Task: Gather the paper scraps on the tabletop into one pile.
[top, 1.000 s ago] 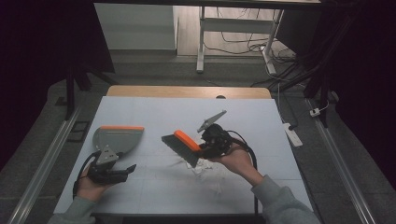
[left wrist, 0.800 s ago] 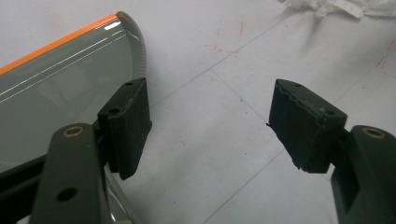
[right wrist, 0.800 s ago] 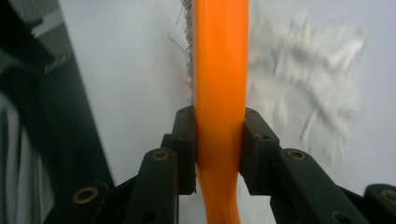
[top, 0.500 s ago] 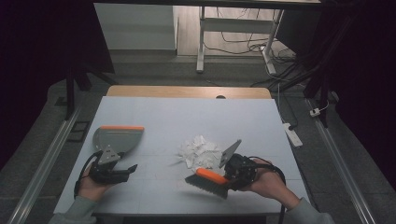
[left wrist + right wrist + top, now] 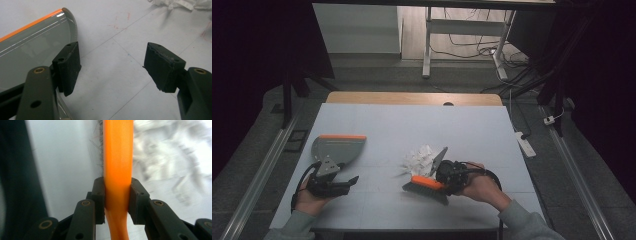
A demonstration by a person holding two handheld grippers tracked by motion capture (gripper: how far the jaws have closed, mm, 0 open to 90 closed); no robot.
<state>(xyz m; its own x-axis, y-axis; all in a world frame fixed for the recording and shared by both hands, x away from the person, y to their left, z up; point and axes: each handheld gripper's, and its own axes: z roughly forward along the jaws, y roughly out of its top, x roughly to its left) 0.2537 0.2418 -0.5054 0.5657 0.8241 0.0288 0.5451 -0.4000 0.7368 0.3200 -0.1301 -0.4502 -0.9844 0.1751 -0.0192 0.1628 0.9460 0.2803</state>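
Right, right gripper (image 5: 439, 181) clamped on the brush (image 5: 427, 184), lower centre of the high view, just below the paper scraps (image 5: 419, 159); sweep left, bristles flat, toward the dustpan (image 5: 337, 148); left gripper (image 5: 343, 181) open, empty beside the pan; brush handle orange, bristles dark.

This looks like a lab or test room set up for recording. A pale grey worktop (image 5: 412, 125) with a wooden far edge stands on grey carpet. At twelve o'clock, loose black cables (image 5: 462, 47) trail under a white-legged desk (image 5: 428, 45). At three o'clock, a white power strip (image 5: 525, 144) lies beside a metal floor rail (image 5: 579, 185).
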